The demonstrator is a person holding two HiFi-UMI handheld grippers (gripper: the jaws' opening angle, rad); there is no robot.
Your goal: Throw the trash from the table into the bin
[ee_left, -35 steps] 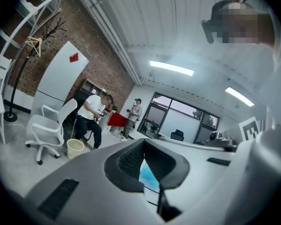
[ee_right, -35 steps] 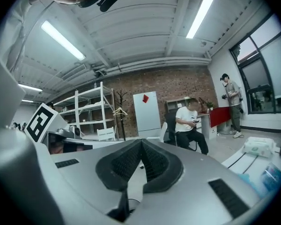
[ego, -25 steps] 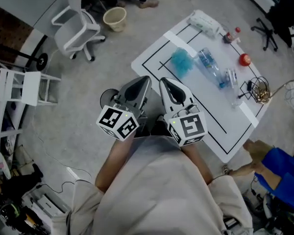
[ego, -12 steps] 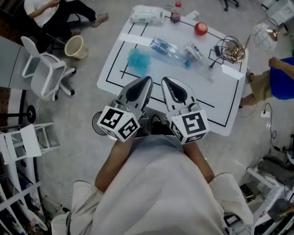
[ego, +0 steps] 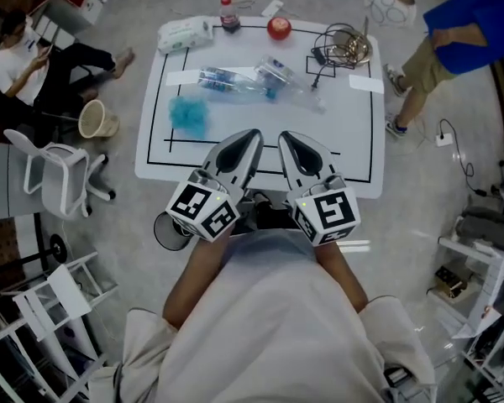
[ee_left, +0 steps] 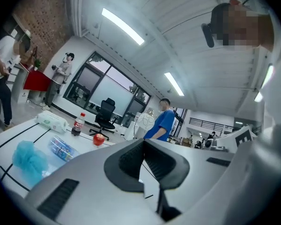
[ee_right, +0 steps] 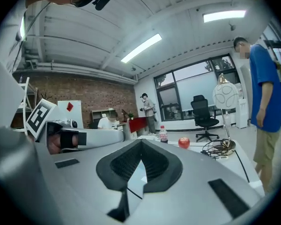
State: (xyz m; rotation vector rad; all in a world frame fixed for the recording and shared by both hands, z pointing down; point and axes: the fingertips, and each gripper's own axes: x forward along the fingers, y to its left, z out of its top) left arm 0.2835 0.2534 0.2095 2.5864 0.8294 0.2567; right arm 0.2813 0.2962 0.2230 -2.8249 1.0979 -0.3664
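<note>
Left hand-held gripper (ego: 248, 138) and right hand-held gripper (ego: 286, 139) hover side by side over the counter's (ego: 353, 141) near edge, jaws closed and empty. A bin (ego: 163, 230) stands on the floor by the left one. Farther on the counter lie a blue puff (ego: 189, 116) and bottles (ego: 235, 81).

Bright ceiling strips (ee_left: 124, 27) (fisheye-warped edges)

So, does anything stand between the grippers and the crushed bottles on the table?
Nothing visible. The left gripper and right gripper, both shut and empty, are at the table edge; only bare tabletop separates them from the crushed bottles. The blue puff lies off left.
</note>
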